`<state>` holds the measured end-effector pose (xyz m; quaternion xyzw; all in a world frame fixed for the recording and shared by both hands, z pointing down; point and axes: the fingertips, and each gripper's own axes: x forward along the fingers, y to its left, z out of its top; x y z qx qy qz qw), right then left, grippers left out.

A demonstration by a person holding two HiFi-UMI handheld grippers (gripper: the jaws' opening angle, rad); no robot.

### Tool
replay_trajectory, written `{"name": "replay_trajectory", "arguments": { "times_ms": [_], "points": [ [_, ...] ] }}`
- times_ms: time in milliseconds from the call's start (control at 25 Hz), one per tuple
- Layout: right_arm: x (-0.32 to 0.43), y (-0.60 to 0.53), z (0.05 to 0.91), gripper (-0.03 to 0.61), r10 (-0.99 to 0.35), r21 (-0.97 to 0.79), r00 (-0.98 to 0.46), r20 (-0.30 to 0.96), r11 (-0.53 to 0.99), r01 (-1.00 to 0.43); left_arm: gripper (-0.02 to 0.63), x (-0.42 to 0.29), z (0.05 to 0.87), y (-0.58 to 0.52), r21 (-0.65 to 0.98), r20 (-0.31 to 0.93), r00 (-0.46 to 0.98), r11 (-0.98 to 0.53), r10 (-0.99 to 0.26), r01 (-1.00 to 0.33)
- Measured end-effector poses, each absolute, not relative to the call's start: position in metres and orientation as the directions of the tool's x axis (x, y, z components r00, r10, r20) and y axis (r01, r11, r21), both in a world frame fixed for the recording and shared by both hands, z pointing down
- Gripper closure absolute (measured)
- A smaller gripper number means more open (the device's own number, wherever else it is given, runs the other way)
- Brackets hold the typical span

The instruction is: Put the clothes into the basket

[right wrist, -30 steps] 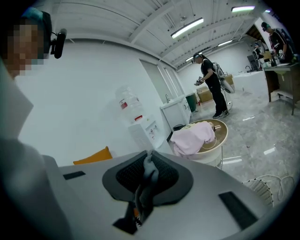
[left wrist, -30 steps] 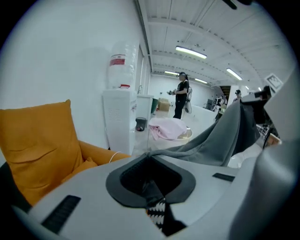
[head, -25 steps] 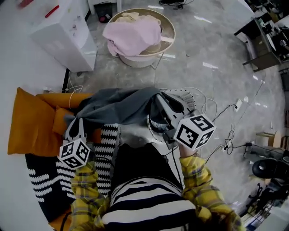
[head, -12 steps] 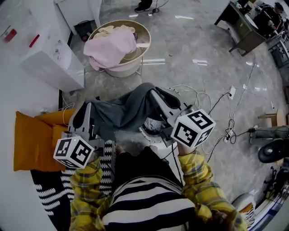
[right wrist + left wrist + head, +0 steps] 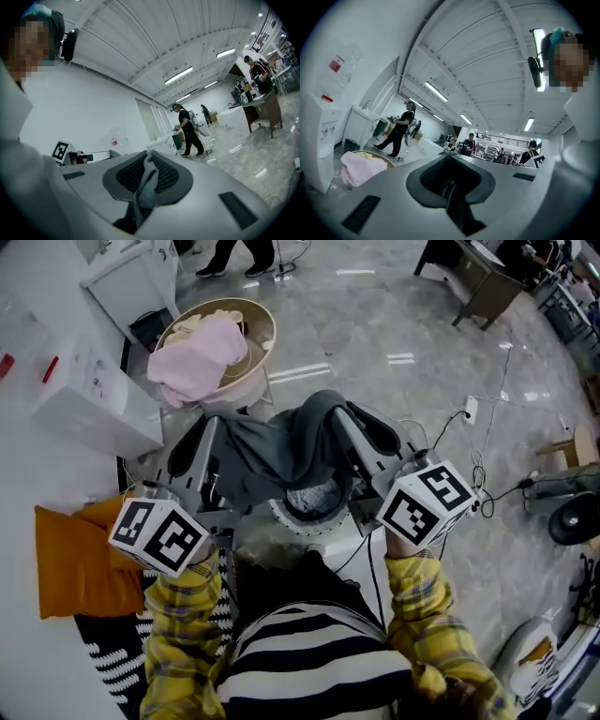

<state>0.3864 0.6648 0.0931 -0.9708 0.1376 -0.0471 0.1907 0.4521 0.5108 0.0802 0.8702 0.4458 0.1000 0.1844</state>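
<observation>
We hold one grey garment (image 5: 281,451) up.
Left gripper (image 5: 210,432) and right gripper (image 5: 343,418) each clamp an edge; one pink garment (image 5: 192,367) lies in one basket (image 5: 267,324).

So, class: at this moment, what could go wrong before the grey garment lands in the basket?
1. The right gripper pinches only a thin fold of the grey garment; it might slip free.
2. The basket is already heaped, a pink cloth draped over its rim, so the garment may slide off.
3. Cables lie on the floor nearby, a possible trip hazard.
</observation>
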Motion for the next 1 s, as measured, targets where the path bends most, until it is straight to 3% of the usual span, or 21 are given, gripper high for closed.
{"name": "replay_trajectory", "arguments": {
  "times_ms": [520,1000],
  "points": [
    [0.339,0.743,0.081,0.523,-0.073,-0.344,0.997,0.03,-0.937,-0.058,0.577,0.431,0.053,0.631,0.388,-0.047,0.335,-0.292,0.941,0.874],
    [0.342,0.747,0.157,0.523,0.013,-0.394,0.979,0.204,-0.914,0.094,0.577,0.431,0.146,0.676,0.464,0.13,0.122,-0.169,0.984,0.87]
  ]
}}
